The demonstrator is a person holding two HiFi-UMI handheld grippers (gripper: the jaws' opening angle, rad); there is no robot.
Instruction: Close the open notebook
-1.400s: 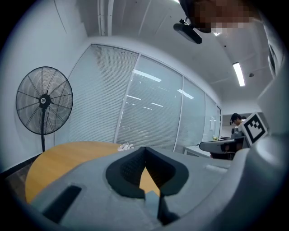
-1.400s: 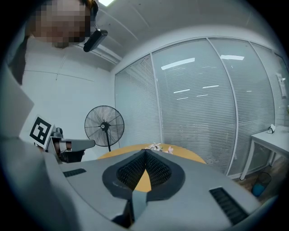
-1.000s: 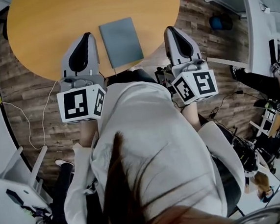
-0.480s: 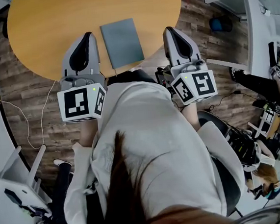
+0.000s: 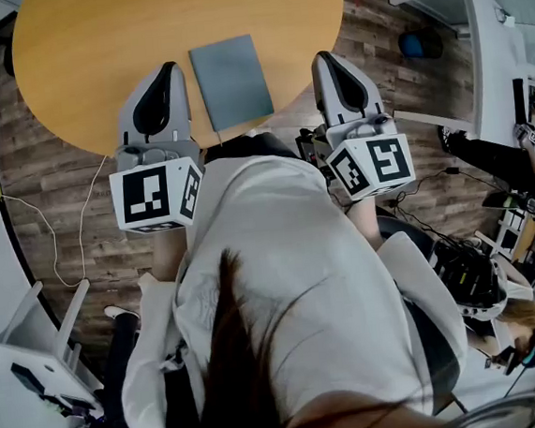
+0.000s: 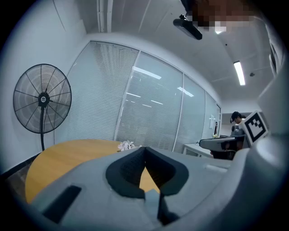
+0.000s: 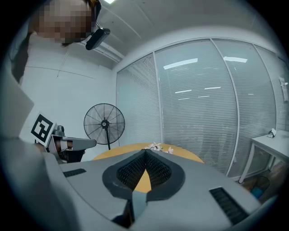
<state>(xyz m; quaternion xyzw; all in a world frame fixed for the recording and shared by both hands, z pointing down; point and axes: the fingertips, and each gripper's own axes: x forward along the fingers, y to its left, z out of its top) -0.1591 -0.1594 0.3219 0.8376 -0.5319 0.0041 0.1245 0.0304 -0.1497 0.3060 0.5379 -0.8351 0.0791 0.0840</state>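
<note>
Your left gripper (image 5: 167, 70) and right gripper (image 5: 324, 58) sit at the near edge of the round wooden table (image 5: 73, 48), one on each side of the notebook (image 5: 231, 80); neither touches it. The notebook lies flat near that edge, closed, with one plain grey-blue cover facing up; only the head view shows it.

The left gripper view shows what the head view does not: the jaws meet at their tips, clenched on nothing, with tabletop visible through the gap behind them; the right gripper view shows the same of the right jaws.

Both gripper views also take in a standing fan (image 6: 42, 99) beyond the table, a small white cluster (image 6: 128, 145) on the far tabletop, and glass walls with blinds (image 6: 149, 113); the head view gives instead the wood-plank floor (image 5: 40, 193) and a white cable (image 5: 81, 236) trailing across it.
</note>
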